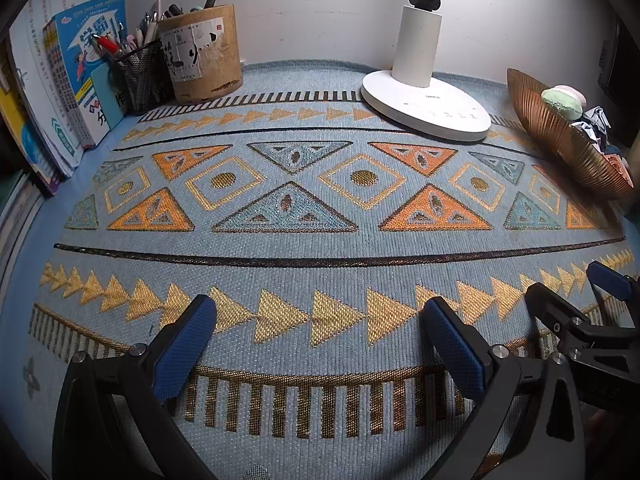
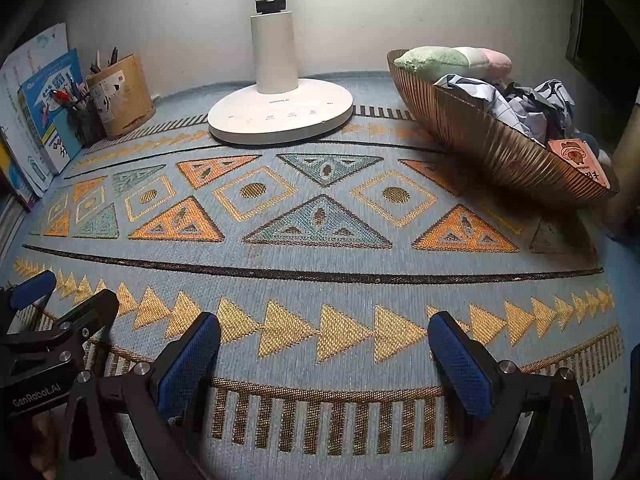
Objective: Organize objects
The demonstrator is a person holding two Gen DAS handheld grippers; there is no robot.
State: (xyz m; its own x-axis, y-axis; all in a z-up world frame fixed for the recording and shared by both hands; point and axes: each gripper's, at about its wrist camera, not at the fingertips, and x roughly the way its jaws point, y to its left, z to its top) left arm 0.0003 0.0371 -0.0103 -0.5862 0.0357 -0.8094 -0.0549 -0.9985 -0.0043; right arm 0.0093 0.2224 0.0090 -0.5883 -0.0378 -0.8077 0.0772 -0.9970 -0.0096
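Observation:
My left gripper (image 1: 320, 320) is open over the patterned blue mat (image 1: 320, 240), nothing between its blue pads. My right gripper (image 2: 324, 332) is open as well, empty, low over the same mat (image 2: 320, 264). Each gripper shows at the edge of the other's view: the right gripper (image 1: 576, 288) at the lower right, the left gripper (image 2: 60, 292) at the lower left. A ribbed copper bowl (image 2: 492, 148) at the right holds a pastel plush (image 2: 452, 60), crumpled cloth (image 2: 528, 104) and an orange card (image 2: 580, 160). The bowl (image 1: 560, 140) also sits at the far right of the left wrist view.
A white desk lamp (image 1: 424, 100) (image 2: 280, 116) stands at the back centre against the wall. At the back left are a bamboo pen holder (image 1: 204, 56), a black mesh pen cup (image 1: 140, 72) and upright books (image 1: 80, 80).

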